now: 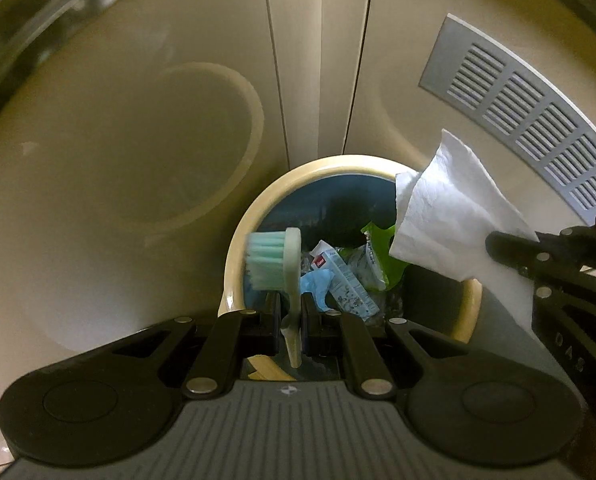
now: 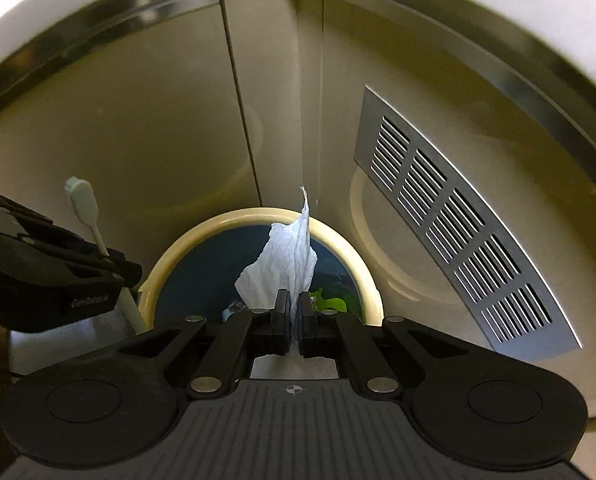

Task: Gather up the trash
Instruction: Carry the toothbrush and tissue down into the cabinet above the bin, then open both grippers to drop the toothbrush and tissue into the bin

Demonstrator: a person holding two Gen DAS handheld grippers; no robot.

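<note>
Toothbrush point(image 1: 289, 276) stands along the left hand-held gripper point(image 1: 291, 316), head toward the bin point(image 1: 233, 248); right hand-held gripper point(image 2: 293, 316) clamps a tissue point(image 2: 285, 256).

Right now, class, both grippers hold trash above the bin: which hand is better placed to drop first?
Probably left: the left gripper holds the pale green toothbrush over the cream-rimmed round bin; the white paper tissue hangs nearer the rim.

A round waste bin point(image 1: 233, 256) with a cream rim point(image 2: 257, 216) and blue lining stands on the floor against pale cabinet doors point(image 1: 157, 92). Inside it lie a small printed carton point(image 1: 344, 280) near centre, a green wrapper point(image 1: 382, 256) at three o'clock and blue crumpled plastic point(image 1: 316, 284) at seven o'clock.
</note>
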